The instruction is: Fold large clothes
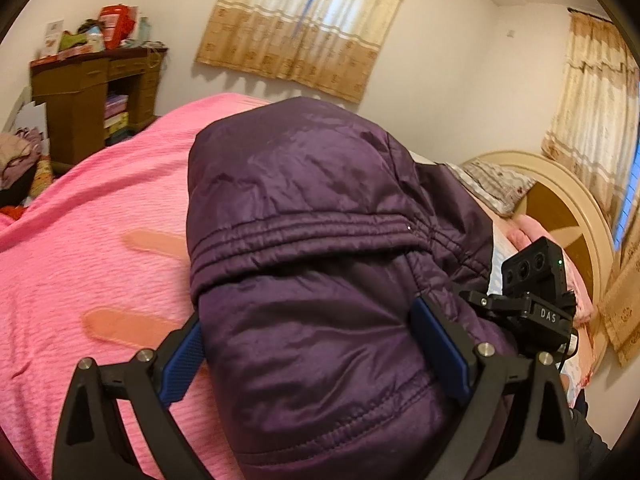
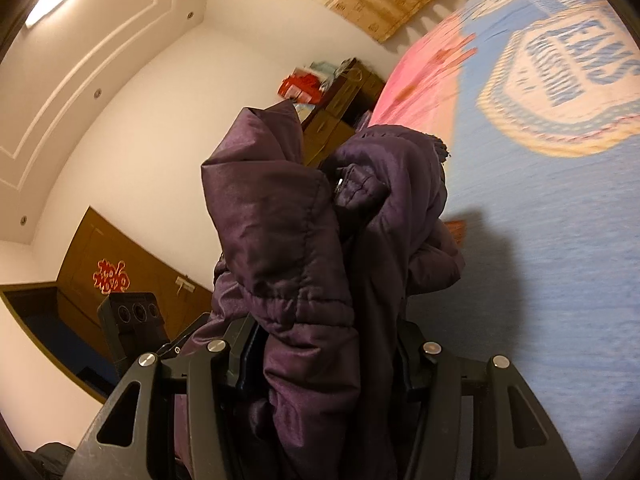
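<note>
A dark purple padded jacket (image 1: 312, 216) lies bunched over the pink bedspread (image 1: 100, 240). My left gripper (image 1: 312, 344) has its blue-padded fingers (image 1: 184, 364) either side of a thick fold of the jacket and is shut on it. In the right wrist view the same jacket (image 2: 280, 232) is lifted and hangs bunched between my right gripper's (image 2: 324, 364) fingers, which are shut on it, above a blue blanket (image 2: 560, 280) with a printed badge. The right gripper's body shows at the right of the left wrist view (image 1: 532, 292).
A brown dresser (image 1: 92, 100) with clutter on top stands at the far left. A cream headboard (image 1: 560, 200) and pillow (image 1: 496, 184) are at the right. Curtains (image 1: 304, 28) hang on the wall. A brown door (image 2: 132, 276) shows behind the right gripper.
</note>
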Demonstrator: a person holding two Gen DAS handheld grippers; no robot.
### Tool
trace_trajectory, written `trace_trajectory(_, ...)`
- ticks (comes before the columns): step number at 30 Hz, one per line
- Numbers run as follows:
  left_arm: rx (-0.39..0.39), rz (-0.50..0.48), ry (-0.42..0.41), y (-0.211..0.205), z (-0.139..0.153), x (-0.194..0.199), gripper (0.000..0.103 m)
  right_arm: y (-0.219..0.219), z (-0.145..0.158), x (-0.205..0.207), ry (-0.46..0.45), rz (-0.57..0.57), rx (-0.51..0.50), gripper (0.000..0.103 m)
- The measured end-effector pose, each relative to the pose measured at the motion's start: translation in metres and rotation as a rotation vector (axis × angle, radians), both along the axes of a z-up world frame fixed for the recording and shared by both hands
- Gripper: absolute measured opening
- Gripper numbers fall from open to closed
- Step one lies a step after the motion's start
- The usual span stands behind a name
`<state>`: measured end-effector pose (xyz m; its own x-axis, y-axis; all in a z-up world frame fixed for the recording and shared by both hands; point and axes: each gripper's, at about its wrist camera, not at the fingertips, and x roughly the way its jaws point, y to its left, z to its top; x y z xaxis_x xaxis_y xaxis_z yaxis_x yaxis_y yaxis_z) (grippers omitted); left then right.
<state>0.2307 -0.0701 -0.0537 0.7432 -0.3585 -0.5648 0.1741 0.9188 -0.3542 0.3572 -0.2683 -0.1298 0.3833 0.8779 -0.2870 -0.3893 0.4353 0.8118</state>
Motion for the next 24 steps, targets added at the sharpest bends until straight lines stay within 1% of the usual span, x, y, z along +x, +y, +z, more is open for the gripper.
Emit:
trace_trajectory(1,0.000,0.012,-0.002,0.005,0.000,-0.002,0.098,0.006,0.000,0.001,-0.001,0.011,0.000,0.053)
trace_trajectory(2,-0.001,0.022,-0.003,0.009,0.000,-0.003,0.098,0.018,0.003,0.010,0.000,0.025,0.000,0.053)
trace_trajectory(11,-0.015,0.130,-0.005,0.049,-0.002,-0.015,0.098,0.089,0.006,0.030,0.006,0.141,-0.014,0.053)
trace_trajectory(12,-0.019,0.145,-0.004,0.054,-0.003,-0.015,0.098,0.101,0.008,0.040,0.008,0.150,-0.017,0.053)
trace_trajectory(14,-0.024,0.169,-0.002,0.063,-0.006,-0.017,0.098,0.118,0.009,0.045,0.010,0.176,-0.023,0.053)
trace_trajectory(18,-0.032,0.221,0.002,0.080,-0.011,-0.016,0.098,0.149,0.006,0.054,0.018,0.220,-0.030,0.053)
trace_trajectory(20,-0.034,0.243,0.004,0.090,-0.014,-0.022,0.098,0.164,0.004,0.059,0.024,0.243,-0.034,0.053)
trace_trajectory(24,-0.041,0.291,0.029,0.108,-0.025,-0.022,0.098,0.194,-0.007,0.063,0.040,0.287,-0.054,0.053)
